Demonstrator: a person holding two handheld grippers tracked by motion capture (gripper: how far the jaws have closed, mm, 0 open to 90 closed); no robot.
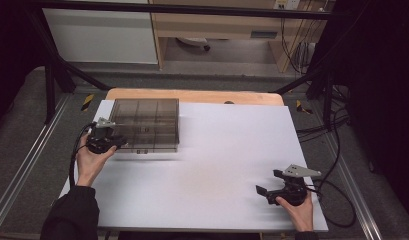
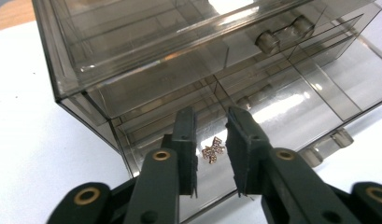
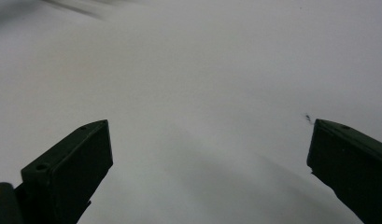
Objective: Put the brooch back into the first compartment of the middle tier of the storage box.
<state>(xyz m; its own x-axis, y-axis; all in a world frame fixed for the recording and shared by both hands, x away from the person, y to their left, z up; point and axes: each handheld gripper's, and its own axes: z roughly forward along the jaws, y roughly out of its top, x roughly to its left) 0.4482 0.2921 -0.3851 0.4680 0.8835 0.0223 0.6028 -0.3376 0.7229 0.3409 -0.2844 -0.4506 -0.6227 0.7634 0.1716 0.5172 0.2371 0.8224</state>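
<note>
A smoked clear compartment box (image 1: pixel 147 122) stands at the table's back left. My left gripper (image 1: pixel 119 141) is at its front left corner. In the left gripper view the box (image 2: pixel 146 56) looms close. A small sparkling bow-shaped trinket (image 2: pixel 213 150) lies in a lower compartment. My left gripper (image 2: pixel 210 114) points at that compartment. Its jaws stand a narrow gap apart, the trinket shows in the gap, and nothing is held. My right gripper (image 1: pixel 268 182) hovers near the front right of the table. In its own view my right gripper (image 3: pixel 207 128) is wide open over bare white surface.
The white tabletop (image 1: pixel 217 165) stretches between the two hands. A clear knob (image 2: pixel 284 33) sticks out of the box's upper layer. Cables (image 1: pixel 337 200) trail off the table's right edge. Black frame bars and shelving stand behind the table.
</note>
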